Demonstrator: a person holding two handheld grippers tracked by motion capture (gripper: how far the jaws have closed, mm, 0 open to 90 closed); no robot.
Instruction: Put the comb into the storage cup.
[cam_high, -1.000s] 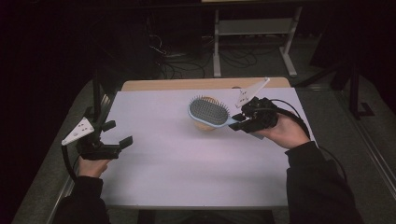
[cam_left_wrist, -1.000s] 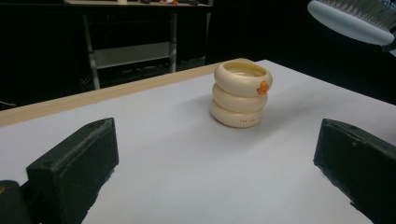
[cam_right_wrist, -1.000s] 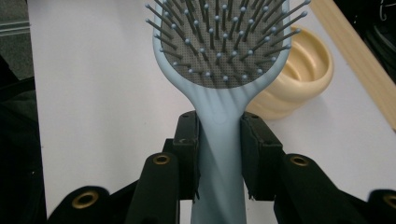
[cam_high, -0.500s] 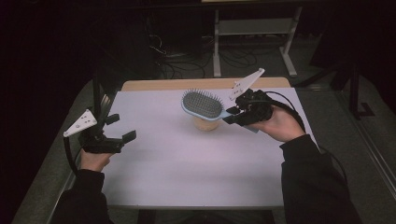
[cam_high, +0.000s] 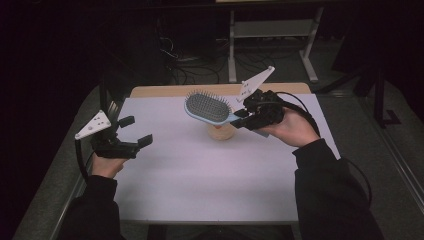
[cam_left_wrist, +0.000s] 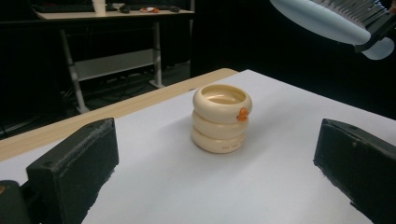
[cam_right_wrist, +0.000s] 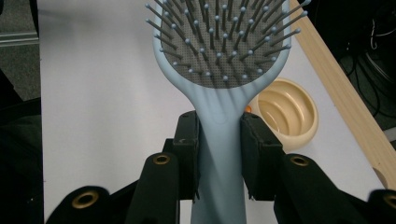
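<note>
Hairbrush (cam_high: 209, 107) lifted above cream holder (cam_high: 221, 131), far centre of surface (cam_high: 200, 185).
My right hand-held gripper (cam_high: 248, 117) clamps the handle, bristles up, for control; left hand-held gripper (cam_high: 136, 131) open, empty, aimed at the holder.

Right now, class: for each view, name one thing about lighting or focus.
High view: the white table is lit, the room behind dark. Left gripper view: the ringed cup is sharp, the near pads soft. Right gripper view: the hairbrush evenly lit, bristles crisp.
</note>
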